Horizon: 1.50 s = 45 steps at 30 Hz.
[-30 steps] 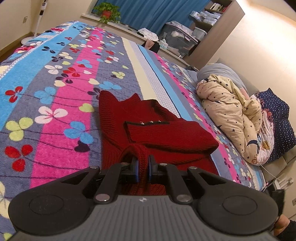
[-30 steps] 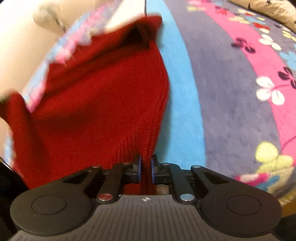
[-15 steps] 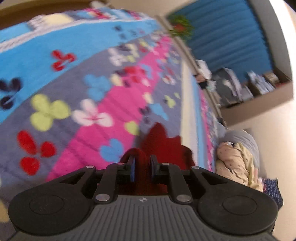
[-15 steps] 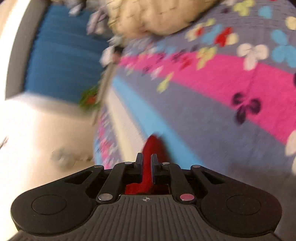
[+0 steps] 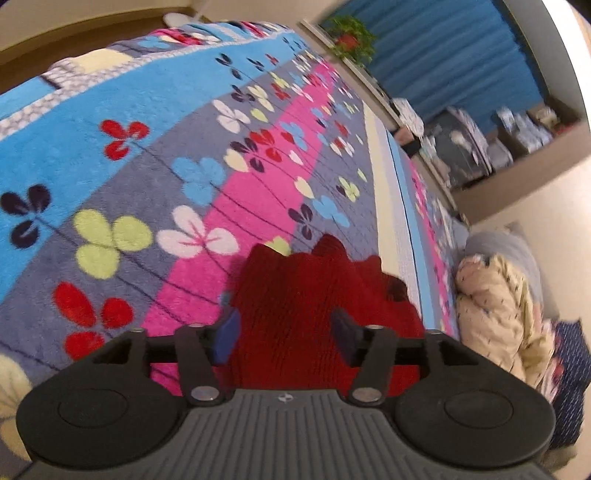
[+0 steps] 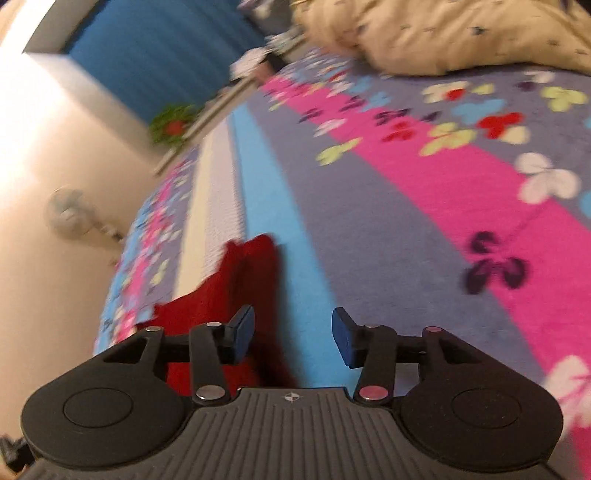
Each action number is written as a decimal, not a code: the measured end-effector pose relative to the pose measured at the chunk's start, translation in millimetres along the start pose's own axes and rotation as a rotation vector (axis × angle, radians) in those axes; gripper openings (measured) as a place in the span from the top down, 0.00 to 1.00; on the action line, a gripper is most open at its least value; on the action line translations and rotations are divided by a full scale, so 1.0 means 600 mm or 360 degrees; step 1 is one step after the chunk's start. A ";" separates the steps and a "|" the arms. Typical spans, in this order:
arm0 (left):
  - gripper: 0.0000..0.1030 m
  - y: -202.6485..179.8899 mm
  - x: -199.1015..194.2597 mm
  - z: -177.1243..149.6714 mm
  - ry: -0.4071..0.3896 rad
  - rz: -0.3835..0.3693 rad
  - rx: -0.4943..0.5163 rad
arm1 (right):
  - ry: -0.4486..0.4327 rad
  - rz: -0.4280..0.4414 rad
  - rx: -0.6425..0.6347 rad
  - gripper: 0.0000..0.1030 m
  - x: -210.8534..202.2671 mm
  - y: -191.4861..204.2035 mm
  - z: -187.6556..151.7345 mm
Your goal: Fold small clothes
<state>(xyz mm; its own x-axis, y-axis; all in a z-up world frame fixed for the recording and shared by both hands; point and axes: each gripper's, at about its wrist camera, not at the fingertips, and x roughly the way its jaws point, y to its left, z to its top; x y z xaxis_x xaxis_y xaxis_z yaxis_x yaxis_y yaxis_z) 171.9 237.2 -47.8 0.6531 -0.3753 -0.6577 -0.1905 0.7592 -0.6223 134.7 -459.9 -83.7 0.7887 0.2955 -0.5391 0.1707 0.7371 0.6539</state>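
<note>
A bed (image 5: 122, 122) fills both views, covered by a fleece blanket (image 6: 424, 206) striped in blue, grey, pink and cream, with clover-like flowers scattered over it. Taking the red knit sweater (image 5: 314, 295) as the landmark: it lies in a heap on the blanket, over the pink and grey stripes and reaching the cream one. Beyond it, at the far edge of the bed, blue curtains (image 5: 450, 51) hang with a potted plant (image 5: 351, 35) beside them. To the sweater's right in the left wrist view, a cream bundle of bedding with small dark marks (image 5: 495, 295) lies against the wall.

The left tool (image 5: 284, 334) hovers directly over the near part of the sweater; its jaws have just been opening and stand apart, the red knit showing between them with neither pad pressing on it. The right tool (image 6: 293, 338) sits at the sweater's right edge, jaws also just opened and apart, with the knit by its left finger (image 6: 242, 330) and mostly blue stripe between them.
</note>
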 end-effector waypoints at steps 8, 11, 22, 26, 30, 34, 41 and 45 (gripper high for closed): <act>0.19 -0.031 0.086 -0.020 0.0170 0.0249 0.0275 | 0.0116 0.0033 -0.0288 0.34 0.048 0.082 -0.023; 0.21 -0.032 0.112 -0.027 0.0203 0.0289 0.0316 | 0.0144 -0.0078 -0.0500 0.40 0.070 0.116 -0.043; 0.93 -0.070 0.108 -0.036 0.0050 0.0398 0.0606 | 0.0018 -0.0248 -0.0761 0.86 0.067 0.141 -0.060; 0.93 -0.079 0.081 -0.023 -0.0084 0.0340 0.0592 | -0.0040 -0.0227 -0.0769 0.88 0.059 0.146 -0.054; 0.94 -0.095 0.061 -0.014 -0.0200 0.0236 0.0606 | -0.0104 -0.0197 -0.0786 0.88 0.050 0.153 -0.050; 0.92 -0.092 0.080 -0.010 -0.0069 0.0202 0.0560 | 0.0039 -0.0236 -0.0711 0.82 0.073 0.138 -0.047; 0.80 -0.086 0.120 -0.020 0.0111 0.0270 0.0579 | -0.0014 -0.0274 -0.0709 0.65 0.069 0.131 -0.044; 0.87 -0.080 0.130 -0.027 0.0123 0.0354 0.0605 | -0.0114 -0.0294 -0.0831 0.99 0.060 0.147 -0.050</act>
<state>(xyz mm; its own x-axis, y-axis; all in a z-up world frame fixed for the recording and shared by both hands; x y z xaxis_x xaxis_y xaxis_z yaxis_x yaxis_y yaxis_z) 220.1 163.2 -75.9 0.5672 -0.2084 -0.7968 -0.0280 0.9620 -0.2715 160.4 -366.4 -61.1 0.8148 0.1040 -0.5704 0.0093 0.9813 0.1922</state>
